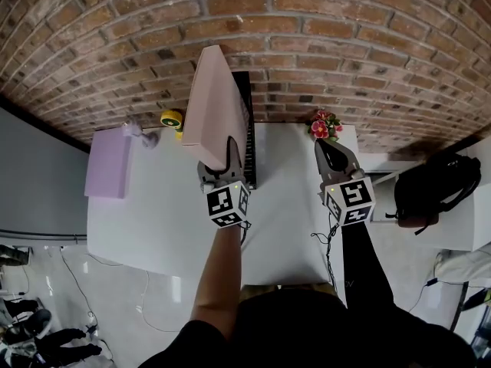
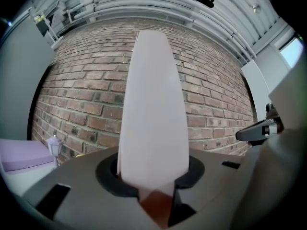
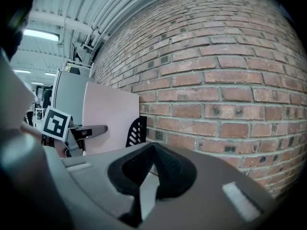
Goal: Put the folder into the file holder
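Head view, centre: the left tool is clamped on the pink folder, held upright just left of the black file holder on the desk; insertion remains (my judgement); at right, the right tool is closed and empty.

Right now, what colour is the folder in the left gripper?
The folder is pale pink, clearest in the head view.

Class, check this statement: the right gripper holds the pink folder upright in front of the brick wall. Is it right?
No. The left gripper holds the pink folder upright in front of the brick wall; the left gripper view shows its jaws clamped on the folder's edge. The right gripper holds nothing.
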{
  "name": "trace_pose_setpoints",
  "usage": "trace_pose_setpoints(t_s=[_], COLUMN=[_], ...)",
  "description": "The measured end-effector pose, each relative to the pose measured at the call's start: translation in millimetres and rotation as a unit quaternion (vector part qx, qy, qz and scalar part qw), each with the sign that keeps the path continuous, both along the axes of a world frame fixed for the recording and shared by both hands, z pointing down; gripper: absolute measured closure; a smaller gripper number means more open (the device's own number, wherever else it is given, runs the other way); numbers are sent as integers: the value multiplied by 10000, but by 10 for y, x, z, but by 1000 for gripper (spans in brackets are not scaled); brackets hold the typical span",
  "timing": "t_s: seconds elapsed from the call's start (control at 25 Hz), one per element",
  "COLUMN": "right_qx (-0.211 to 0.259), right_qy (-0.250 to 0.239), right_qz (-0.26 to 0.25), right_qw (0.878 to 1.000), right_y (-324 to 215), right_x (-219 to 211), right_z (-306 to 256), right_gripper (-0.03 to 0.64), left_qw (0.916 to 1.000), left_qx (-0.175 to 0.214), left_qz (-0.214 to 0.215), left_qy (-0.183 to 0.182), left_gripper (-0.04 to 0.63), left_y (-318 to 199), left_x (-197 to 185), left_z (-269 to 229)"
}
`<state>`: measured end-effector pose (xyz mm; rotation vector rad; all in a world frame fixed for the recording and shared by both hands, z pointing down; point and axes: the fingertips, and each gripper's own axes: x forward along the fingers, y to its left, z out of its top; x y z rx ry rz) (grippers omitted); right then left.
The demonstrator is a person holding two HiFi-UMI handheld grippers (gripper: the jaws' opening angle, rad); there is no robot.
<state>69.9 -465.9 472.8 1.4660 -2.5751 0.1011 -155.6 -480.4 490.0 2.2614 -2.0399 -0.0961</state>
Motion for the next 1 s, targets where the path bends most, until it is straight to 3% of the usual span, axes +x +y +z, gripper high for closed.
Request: trace_pose_setpoints(t_s=[1.0], right_qx=[-15], right_qy=[-17], right_qz=[19], right_qw=[10000], right_y=[72], right_x=[56], right_z=[5], right_gripper=[615], left_qw=[9962], left_qx=[-813], left_qz=[-75], left_qy=[-314], left_gripper=[445], left_y=[79], left_x=[-16], left_z=[517])
